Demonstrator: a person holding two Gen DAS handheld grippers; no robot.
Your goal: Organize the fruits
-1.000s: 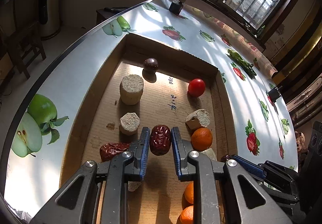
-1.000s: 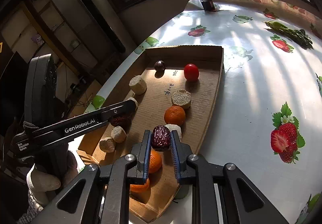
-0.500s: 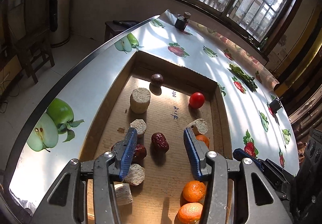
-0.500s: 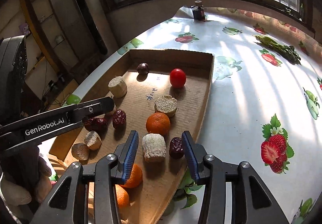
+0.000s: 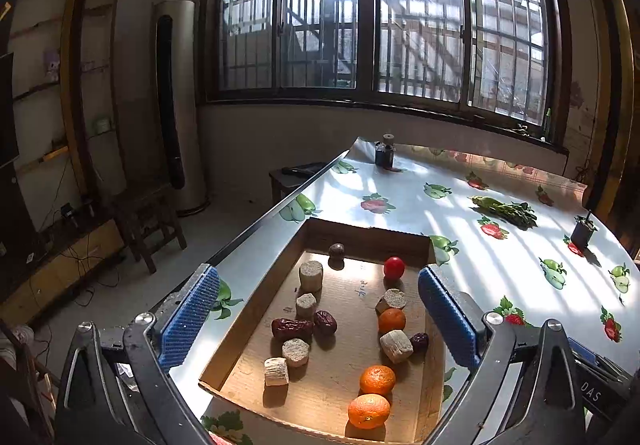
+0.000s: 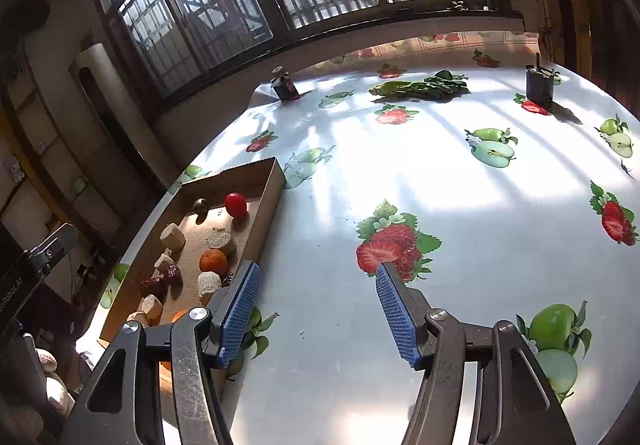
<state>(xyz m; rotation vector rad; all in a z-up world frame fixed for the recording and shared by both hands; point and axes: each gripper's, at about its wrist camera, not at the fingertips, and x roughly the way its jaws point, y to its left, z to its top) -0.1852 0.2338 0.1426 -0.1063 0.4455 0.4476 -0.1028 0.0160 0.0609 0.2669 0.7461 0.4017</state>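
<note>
Fruits, among them wrinkled dark-red dates point(image 5: 292, 328) and round oranges point(image 5: 377, 379), lie in the shallow brown cardboard tray point(image 5: 256, 309). Left gripper point(image 5: 320, 317) gapes wide, empty, above it. Right gripper point(image 6: 316, 309), equally wide and empty, hangs over bare fruit-printed tablecloth point(image 6: 440, 181) beside the tray's right wall.

In the right wrist view, the right tool point(image 6: 316, 311) hides the cardboard tray's point(image 6: 267, 201) near end. The small date point(image 6: 228, 280) barely shows there, and the writing point(image 5: 362, 288) on the tray floor is too small to read.
</note>
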